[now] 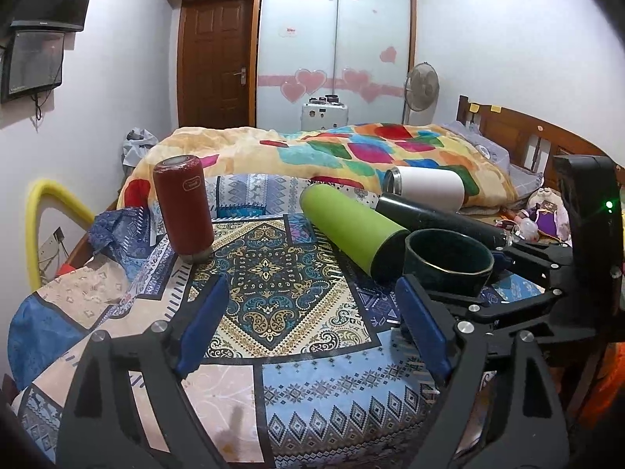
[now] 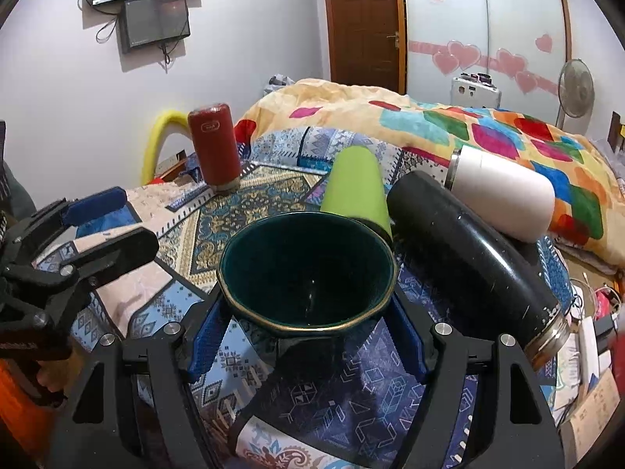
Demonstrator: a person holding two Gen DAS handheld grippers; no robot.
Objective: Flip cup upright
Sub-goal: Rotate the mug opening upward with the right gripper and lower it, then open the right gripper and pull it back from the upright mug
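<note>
A dark green cup with a gold rim (image 2: 306,273) stands mouth up on the patterned bedspread (image 2: 218,211). My right gripper (image 2: 306,332) has a blue pad on each side of the cup and is shut on it. The cup also shows at the right of the left wrist view (image 1: 449,262), with the right gripper (image 1: 547,269) behind it. My left gripper (image 1: 312,316) is open and empty over the bedspread (image 1: 273,273), left of the cup. It shows at the left of the right wrist view (image 2: 90,226).
A red flask (image 1: 183,211) stands upside down at the far left. A lime green flask (image 1: 351,226), a black flask (image 2: 476,258) and a white flask (image 2: 504,195) lie on their sides just behind the cup. A rumpled colourful quilt (image 1: 332,152) lies beyond.
</note>
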